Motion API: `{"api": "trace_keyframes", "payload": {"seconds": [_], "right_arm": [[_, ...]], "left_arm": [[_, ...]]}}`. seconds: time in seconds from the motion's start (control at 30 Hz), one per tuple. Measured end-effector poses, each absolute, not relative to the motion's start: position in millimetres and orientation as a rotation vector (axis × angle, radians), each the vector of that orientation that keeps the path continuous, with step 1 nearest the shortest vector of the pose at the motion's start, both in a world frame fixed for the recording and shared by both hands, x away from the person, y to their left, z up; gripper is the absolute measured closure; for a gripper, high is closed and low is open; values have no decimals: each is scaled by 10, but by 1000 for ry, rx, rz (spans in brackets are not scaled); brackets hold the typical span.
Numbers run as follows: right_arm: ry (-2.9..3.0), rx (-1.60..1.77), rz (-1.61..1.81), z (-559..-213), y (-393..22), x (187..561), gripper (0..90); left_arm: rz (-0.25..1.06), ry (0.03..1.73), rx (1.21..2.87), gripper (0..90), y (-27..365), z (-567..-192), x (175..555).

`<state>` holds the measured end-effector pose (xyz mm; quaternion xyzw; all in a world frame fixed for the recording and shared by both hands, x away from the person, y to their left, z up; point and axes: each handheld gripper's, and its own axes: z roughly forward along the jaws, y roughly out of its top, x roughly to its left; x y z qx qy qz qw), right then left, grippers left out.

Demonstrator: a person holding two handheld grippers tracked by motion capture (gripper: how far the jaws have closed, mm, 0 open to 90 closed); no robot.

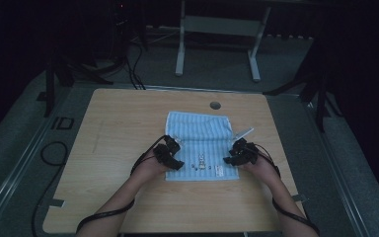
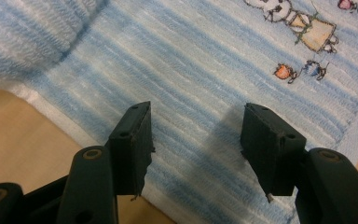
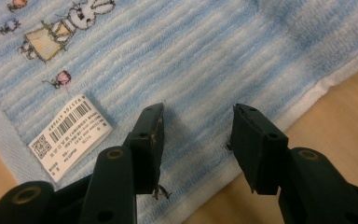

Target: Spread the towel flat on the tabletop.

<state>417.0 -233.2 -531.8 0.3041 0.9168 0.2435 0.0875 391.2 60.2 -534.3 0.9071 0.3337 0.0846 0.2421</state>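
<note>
A light blue striped towel (image 1: pixel 197 133) lies flat in the middle of the wooden table (image 1: pixel 113 133), with a small embroidered rabbit figure (image 1: pixel 202 161) near its front edge. My left gripper (image 1: pixel 170 154) hovers over the towel's front left corner, jaws open, cloth (image 2: pixel 200 70) under them. My right gripper (image 1: pixel 234 155) stands open over the front right corner, beside a white barcode label (image 3: pixel 70 135). The rabbit figure (image 3: pixel 63 28) lies farther in on the towel (image 3: pixel 205 60). Neither gripper holds cloth.
A round cable hole (image 1: pixel 215 105) sits near the table's far edge. A small pale strip (image 1: pixel 244 132) lies at the towel's right side. Grey frame legs (image 1: pixel 180 54) stand beyond the table. Black cables (image 1: pixel 54 153) trail on the left floor.
</note>
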Motion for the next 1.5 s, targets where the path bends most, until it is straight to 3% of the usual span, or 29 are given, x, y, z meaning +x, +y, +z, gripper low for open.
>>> {"api": "trace_keyframes", "payload": {"seconds": [0.27,0.53,0.87,0.93,1.03,1.1,1.17,1.33,1.5], "right_arm": [[2752,960,684,-5285,-2293,4434,539],[2775,848,728,-5187,-2353,4198,517],[2783,872,712,-5283,-2370,4216,556],[2777,864,710,-5302,-2371,4208,579],[2777,868,708,-5294,-2374,4197,731],[2786,853,708,-5293,-2348,4177,824],[2785,841,686,-5287,-2305,4161,860],[2773,848,665,-5213,-2285,4142,875],[2717,808,788,-4831,-2387,3956,875]], "left_arm": [[252,959,2488,398,585,-5284,4118],[231,867,2458,393,782,-5214,3841],[239,843,2490,410,790,-5354,3838],[243,855,2482,460,803,-5349,3841],[252,860,2475,584,802,-5342,3843],[249,854,2477,732,764,-5337,3831],[257,846,2486,835,714,-5333,3822],[230,894,2401,855,764,-5143,3775],[254,852,2341,855,871,-4703,3529]]}}
